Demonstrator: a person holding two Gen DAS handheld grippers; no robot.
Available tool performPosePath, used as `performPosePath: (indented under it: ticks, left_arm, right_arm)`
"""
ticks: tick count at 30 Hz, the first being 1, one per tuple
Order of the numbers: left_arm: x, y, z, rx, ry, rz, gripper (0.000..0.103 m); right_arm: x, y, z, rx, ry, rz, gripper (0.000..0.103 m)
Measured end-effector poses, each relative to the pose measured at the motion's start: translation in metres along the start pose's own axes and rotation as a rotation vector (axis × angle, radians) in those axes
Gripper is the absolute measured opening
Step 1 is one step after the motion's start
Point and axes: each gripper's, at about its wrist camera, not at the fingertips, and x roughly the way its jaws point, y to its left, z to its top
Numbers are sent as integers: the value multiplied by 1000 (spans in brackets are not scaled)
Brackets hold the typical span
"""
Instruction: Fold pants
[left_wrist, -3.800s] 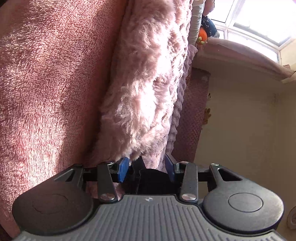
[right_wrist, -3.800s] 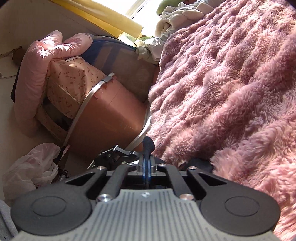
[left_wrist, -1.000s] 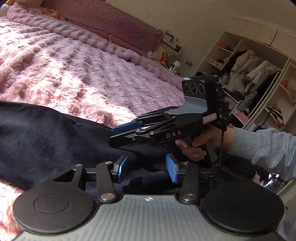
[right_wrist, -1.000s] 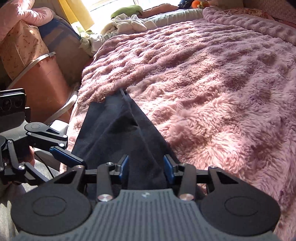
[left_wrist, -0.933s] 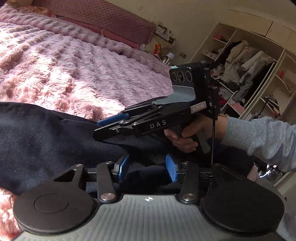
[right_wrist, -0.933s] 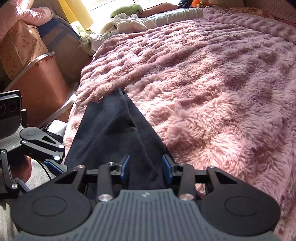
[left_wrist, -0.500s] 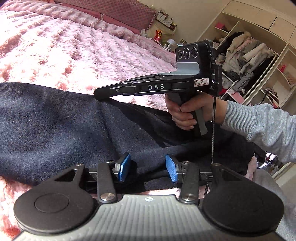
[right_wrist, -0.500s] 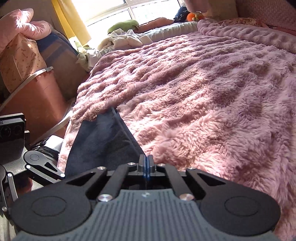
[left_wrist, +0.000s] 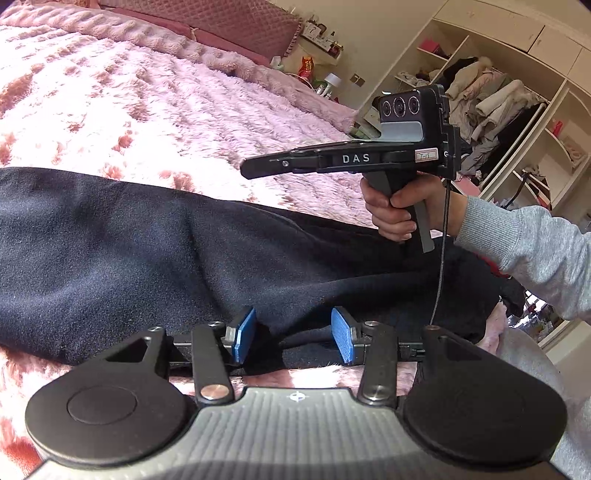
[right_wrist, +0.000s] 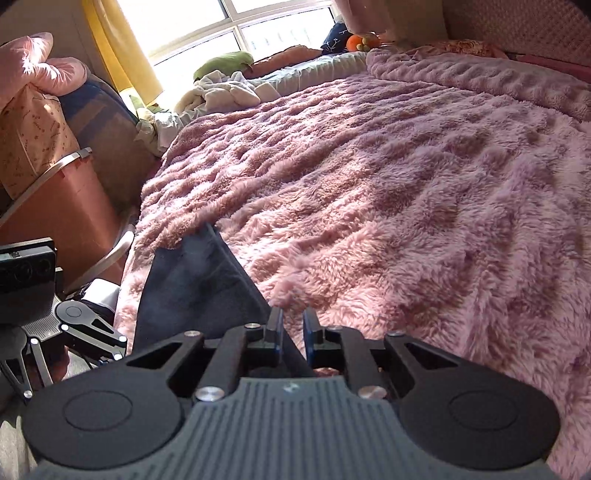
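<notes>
Dark navy pants (left_wrist: 155, 254) lie stretched along the near edge of a fluffy pink bed cover (left_wrist: 147, 107). My left gripper (left_wrist: 293, 332) is open, its blue pads either side of the pants' near hem. My right gripper (left_wrist: 255, 170) hovers above the pants in the left wrist view, held by a hand in a grey sleeve. In the right wrist view the right gripper (right_wrist: 293, 334) has its jaws slightly parted and holds nothing, above the pants (right_wrist: 195, 291), whose far end reaches toward the bed's left edge.
A brown bin (right_wrist: 55, 214) with a pink bundle stands left of the bed. Crumpled white laundry (right_wrist: 225, 92) lies near the window. An open wardrobe (left_wrist: 509, 110) with hanging clothes stands beyond the bed. The left gripper's body (right_wrist: 48, 317) shows low left in the right wrist view.
Both grippers swung from the bed's side onto the pants. The right gripper shut half a second ago, then rose off the pants and parted slightly. The left gripper stayed open.
</notes>
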Motion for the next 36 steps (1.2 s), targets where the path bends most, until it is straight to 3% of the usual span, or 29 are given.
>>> performPosePath:
  ticks: [5,8,14,17,18,19,20,29,36]
  left_arm:
    - [4,-6,5,1,-12,-50,50]
    - [6,-13,10,-4,-15,-88,50]
    - [15,-28,19,11,-51,-234,50]
    - [26,-24,22,-27,-25,-233,50]
    - [30,-22,22,-40,-14,-229,50]
    - [33,-19,23,-51,-3,-225,50]
    - [35,-19,24,-58,5,-220,50]
    - [46,-18,18,-46,43,-214,50]
    - [32,-14,16,-24,25,-142,50]
  right_arm:
    - [-40,-9,-28,-51,96,-20,9]
    - [-49,-11,-46,-59,148,-28,29]
    - [-57,-23,-66,-24,173,-18,28]
    - [-58,-28,-68,-1,180,7,28]
    - [-58,-28,-68,-17,179,3,20]
    - [-59,-27,-69,-29,177,-6,3]
    - [-59,-29,-68,-34,169,-27,0]
    - [-82,-32,-65,-29,63,-38,0]
    - [-82,-35,-62,-15,25,-142,0]
